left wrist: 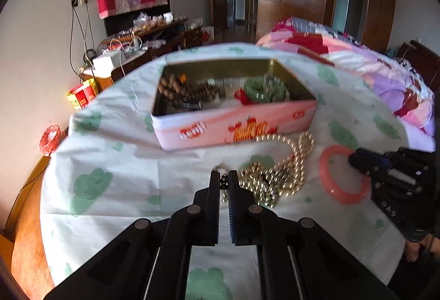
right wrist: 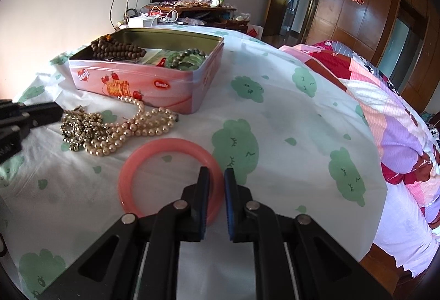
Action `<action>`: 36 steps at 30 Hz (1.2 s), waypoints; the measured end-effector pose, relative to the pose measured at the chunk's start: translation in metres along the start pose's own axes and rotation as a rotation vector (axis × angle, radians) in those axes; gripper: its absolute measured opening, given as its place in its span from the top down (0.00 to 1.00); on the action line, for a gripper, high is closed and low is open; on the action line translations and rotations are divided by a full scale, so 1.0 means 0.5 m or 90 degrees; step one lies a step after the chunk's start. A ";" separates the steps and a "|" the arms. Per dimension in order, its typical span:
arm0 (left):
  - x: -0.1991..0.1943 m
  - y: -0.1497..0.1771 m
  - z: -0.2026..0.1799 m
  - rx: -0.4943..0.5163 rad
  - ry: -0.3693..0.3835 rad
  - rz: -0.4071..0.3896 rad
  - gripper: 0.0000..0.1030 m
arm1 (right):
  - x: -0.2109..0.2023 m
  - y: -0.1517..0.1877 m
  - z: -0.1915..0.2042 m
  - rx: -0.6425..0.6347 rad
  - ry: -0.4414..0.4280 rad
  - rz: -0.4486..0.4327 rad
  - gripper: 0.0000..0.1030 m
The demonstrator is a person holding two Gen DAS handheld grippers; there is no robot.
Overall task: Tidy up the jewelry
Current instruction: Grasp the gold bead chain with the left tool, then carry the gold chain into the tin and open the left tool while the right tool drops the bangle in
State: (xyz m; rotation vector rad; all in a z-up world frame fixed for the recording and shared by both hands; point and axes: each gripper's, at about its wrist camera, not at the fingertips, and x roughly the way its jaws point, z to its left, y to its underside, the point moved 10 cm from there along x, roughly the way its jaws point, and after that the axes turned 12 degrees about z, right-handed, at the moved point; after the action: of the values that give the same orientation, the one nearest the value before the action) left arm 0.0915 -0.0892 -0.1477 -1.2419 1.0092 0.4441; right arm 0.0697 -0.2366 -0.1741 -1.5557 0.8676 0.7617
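Note:
A pink biscuit tin [left wrist: 233,121] [right wrist: 123,79] stands open on the white cloth with green prints. It holds brown wooden beads [left wrist: 178,88] [right wrist: 118,48] and green bead bracelets [left wrist: 264,90] [right wrist: 187,60]. In front of it lies a heap of pearl necklace [left wrist: 291,162] [right wrist: 137,129] and a glittery dark bead cluster [left wrist: 255,176] [right wrist: 82,129]. My left gripper [left wrist: 223,176] [right wrist: 59,112] is at the heap's left edge, shut on a few small black beads. My right gripper [right wrist: 217,174] [left wrist: 353,159] is shut on the rim of a pink bangle [right wrist: 123,181] [left wrist: 324,176] lying flat.
A pink and purple quilt [right wrist: 385,107] [left wrist: 371,66] is bunched along the right side. The cloth's edge drops off at the left over a wooden frame [left wrist: 24,217]. A cluttered dresser [right wrist: 192,5] stands against the far wall.

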 end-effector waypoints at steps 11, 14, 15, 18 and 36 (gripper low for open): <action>-0.097 -0.042 0.033 -0.025 0.011 -0.062 0.96 | -0.005 -0.003 0.002 0.005 -0.015 -0.007 0.88; -0.113 -0.047 0.048 -0.031 0.008 -0.069 0.96 | -0.010 -0.006 0.005 0.003 -0.020 -0.011 0.88; -0.116 -0.049 0.053 -0.034 0.006 -0.071 0.96 | -0.011 -0.006 0.005 0.002 -0.021 -0.013 0.88; -0.121 -0.051 0.066 -0.038 -0.008 -0.074 0.96 | -0.022 -0.011 0.009 0.001 -0.021 -0.024 0.88; -0.132 -0.082 0.103 -0.042 -0.018 -0.080 0.96 | -0.070 -0.060 -0.002 0.000 -0.023 -0.071 0.88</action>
State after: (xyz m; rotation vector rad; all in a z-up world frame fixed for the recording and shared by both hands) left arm 0.1083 -0.0395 -0.0706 -1.3462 0.8929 0.3977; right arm 0.0773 -0.2307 -0.1288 -1.5712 0.7480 0.7073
